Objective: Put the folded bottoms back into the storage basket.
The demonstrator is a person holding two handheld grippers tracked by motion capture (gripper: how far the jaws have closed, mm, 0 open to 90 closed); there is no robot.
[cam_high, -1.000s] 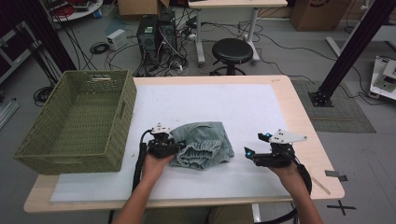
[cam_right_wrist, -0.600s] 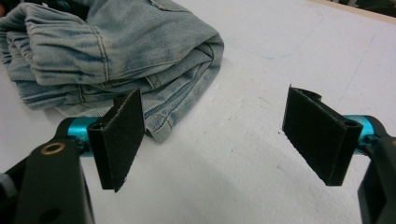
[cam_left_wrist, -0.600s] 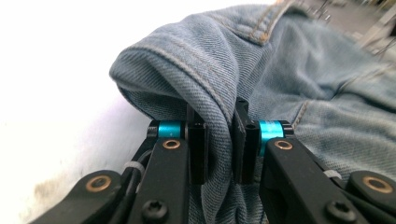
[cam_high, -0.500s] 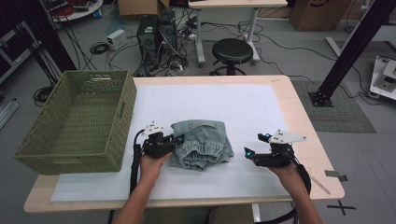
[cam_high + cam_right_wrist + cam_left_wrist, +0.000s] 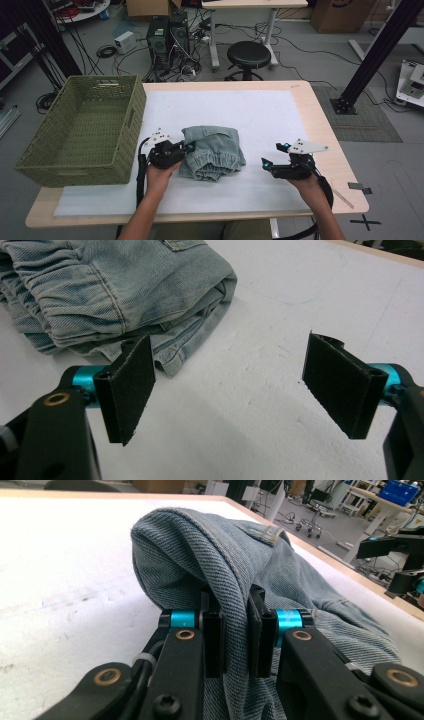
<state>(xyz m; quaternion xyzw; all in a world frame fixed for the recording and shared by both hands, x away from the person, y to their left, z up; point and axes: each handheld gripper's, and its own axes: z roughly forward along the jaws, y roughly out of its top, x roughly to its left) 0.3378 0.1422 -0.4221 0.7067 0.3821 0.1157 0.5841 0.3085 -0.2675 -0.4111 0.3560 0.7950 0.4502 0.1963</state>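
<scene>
White sheeting covers the surface (image 5: 260, 115), with a green woven basket (image 5: 80, 132) standing empty at its left edge. Folded denim trousers (image 5: 212, 150) lie near the middle, just right of the basket. The folding is judged done; the transfer into the basket appears left. The left gripper (image 5: 186, 148) has just been closing, and a fold of denim is pinched between its fingers (image 5: 212, 640). The right gripper (image 5: 235, 385) is held wide open and empty, apart from the trousers.

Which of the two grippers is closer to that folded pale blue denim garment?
Left. The left gripper is clamped on the folded pale blue denim garment; the right gripper hangs open, apart from it.
</scene>
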